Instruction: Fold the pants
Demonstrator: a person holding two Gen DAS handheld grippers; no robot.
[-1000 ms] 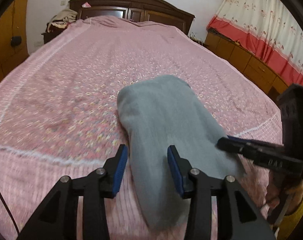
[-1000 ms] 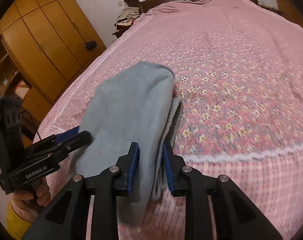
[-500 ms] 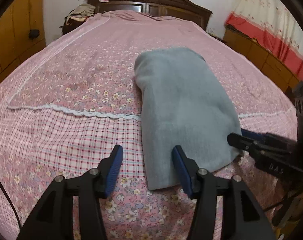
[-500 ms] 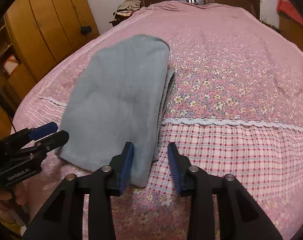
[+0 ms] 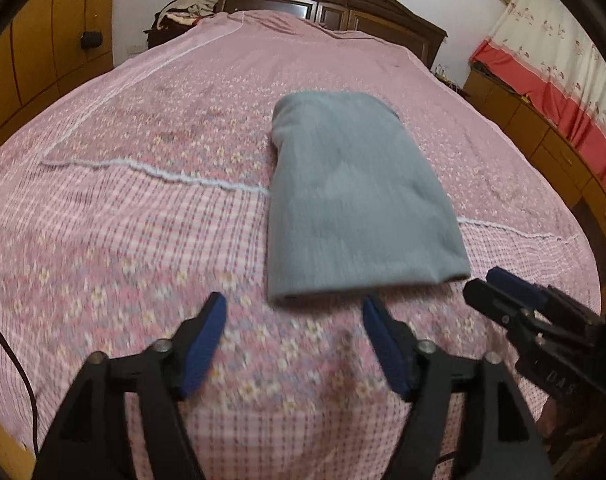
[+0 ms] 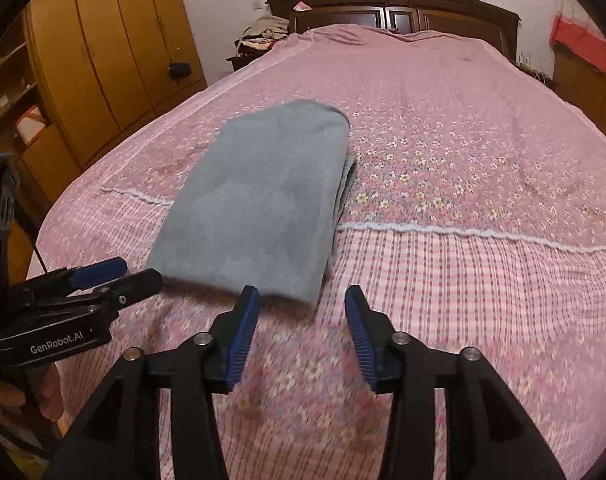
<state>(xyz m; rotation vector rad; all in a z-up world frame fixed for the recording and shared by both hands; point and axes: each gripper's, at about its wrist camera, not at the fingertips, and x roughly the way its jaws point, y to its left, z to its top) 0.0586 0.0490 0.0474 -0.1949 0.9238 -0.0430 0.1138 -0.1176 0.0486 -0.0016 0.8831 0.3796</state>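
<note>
Clearly we hold nothing: left gripper (image 5: 293,314) and right gripper (image 6: 301,306) both gape before the folded pants (image 5: 353,204), soft, limp; we'd pinch near-edge corners.

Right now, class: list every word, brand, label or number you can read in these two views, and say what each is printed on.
"GenRobot.AI": white print on the side of the left gripper's black body, seen in the right wrist view.
"DAS": faint letters, possibly cut off, on the right gripper's black body, seen in the left wrist view.
No print shows on the grey pants, bedspread or curtain.
</note>
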